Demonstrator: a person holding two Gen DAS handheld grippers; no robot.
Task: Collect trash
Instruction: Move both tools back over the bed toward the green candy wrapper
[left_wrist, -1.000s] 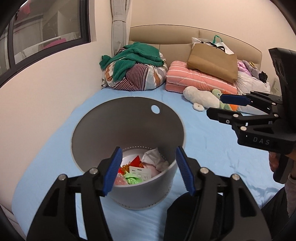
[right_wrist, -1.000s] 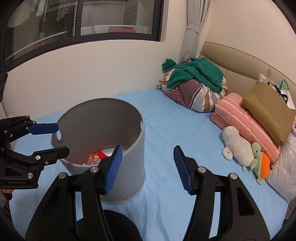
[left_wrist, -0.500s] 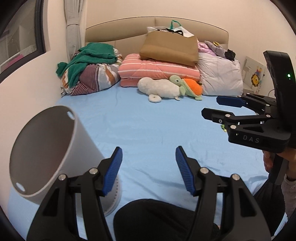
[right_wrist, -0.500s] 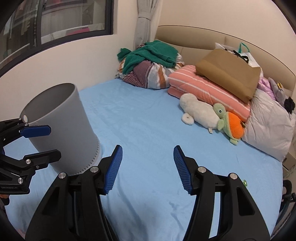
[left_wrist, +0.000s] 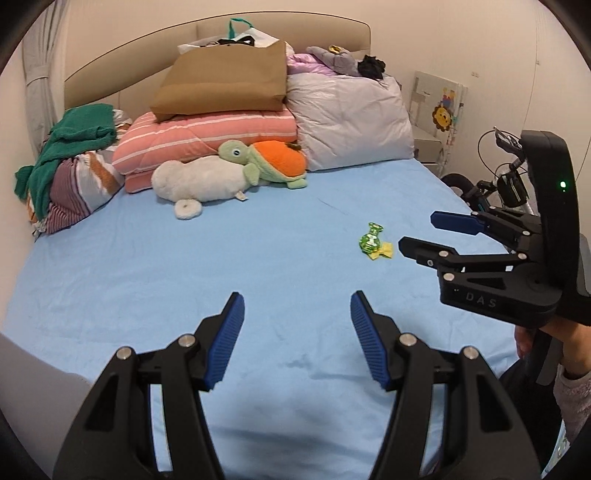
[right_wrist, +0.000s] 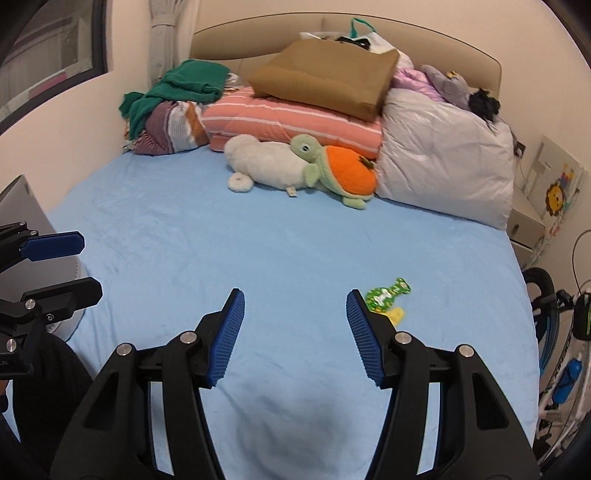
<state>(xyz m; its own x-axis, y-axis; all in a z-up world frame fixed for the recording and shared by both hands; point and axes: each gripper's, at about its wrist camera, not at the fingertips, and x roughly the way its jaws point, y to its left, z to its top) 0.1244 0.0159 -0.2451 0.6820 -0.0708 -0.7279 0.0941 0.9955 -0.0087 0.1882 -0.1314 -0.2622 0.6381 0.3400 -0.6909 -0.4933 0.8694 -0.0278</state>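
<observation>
A green patterned wrapper lies on the blue bed sheet with a small yellow scrap beside it; both also show in the right wrist view, the wrapper just right of my right fingers and the scrap below it. My left gripper is open and empty above bare sheet. My right gripper is open and empty; it also shows in the left wrist view, close to the right of the wrapper. The grey trash bin stands at the left, mostly cut off.
Plush toys, a striped pink quilt, a brown paper bag, a pale pillow and a clothes pile crowd the head of the bed. A bicycle stands off the bed's right edge.
Both grippers have swung right, away from the grey bin toward the bed's right side. The green wrapper and yellow scrap have come into view. Both grippers stay open.
</observation>
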